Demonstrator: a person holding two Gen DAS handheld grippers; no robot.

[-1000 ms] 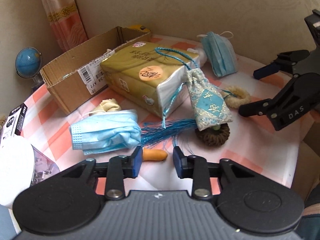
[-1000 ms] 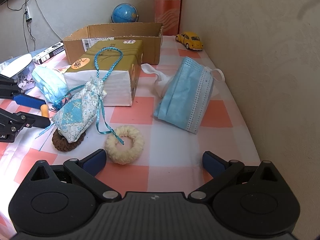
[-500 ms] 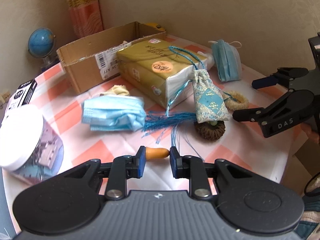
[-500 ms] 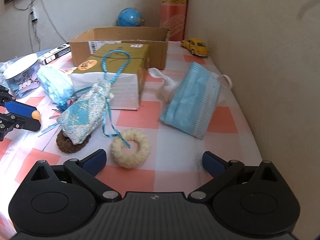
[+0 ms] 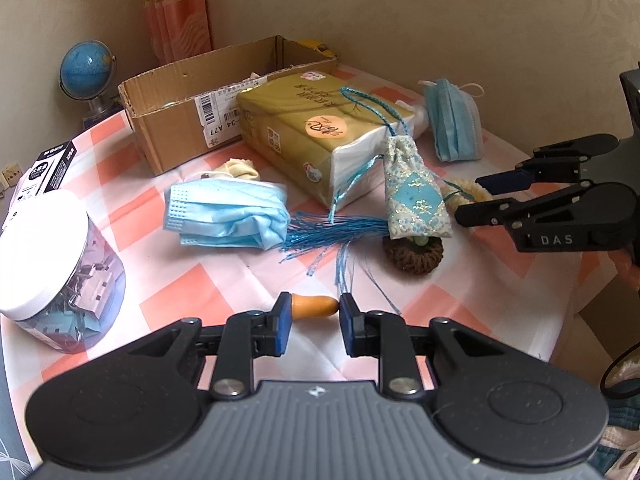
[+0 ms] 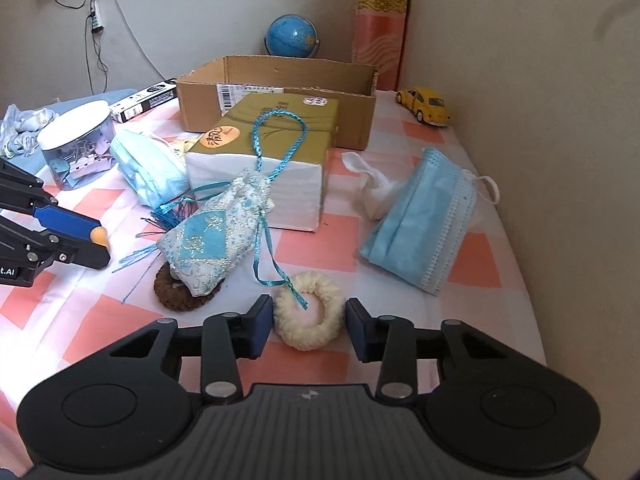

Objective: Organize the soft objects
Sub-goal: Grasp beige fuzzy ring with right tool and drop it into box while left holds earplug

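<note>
My left gripper (image 5: 314, 320) is shut on a small orange soft piece (image 5: 316, 306) just above the checked cloth. My right gripper (image 6: 309, 324) is closing its jaws, and both pads touch the sides of a cream fluffy hair ring (image 6: 310, 322) lying on the cloth. A blue-and-silver pouch (image 6: 216, 244) with a cord and tassel leans on a tissue pack (image 6: 276, 160) and covers part of a brown hair ring (image 6: 176, 290). One blue face mask (image 6: 424, 228) lies at the right, and another one (image 5: 228, 216) lies left of the tassel.
An open cardboard box (image 6: 280, 92) stands behind the tissue pack. A clear jar of clips (image 5: 52, 268) with a white lid sits at the left. A yellow toy car (image 6: 426, 106) and a globe (image 6: 292, 36) stand at the back, and a white sock (image 6: 372, 192) lies near the mask.
The right jaws went from wide open to closed around the cream ring. The left gripper stays shut on the orange piece and has rolled a little, so its view has shifted.
</note>
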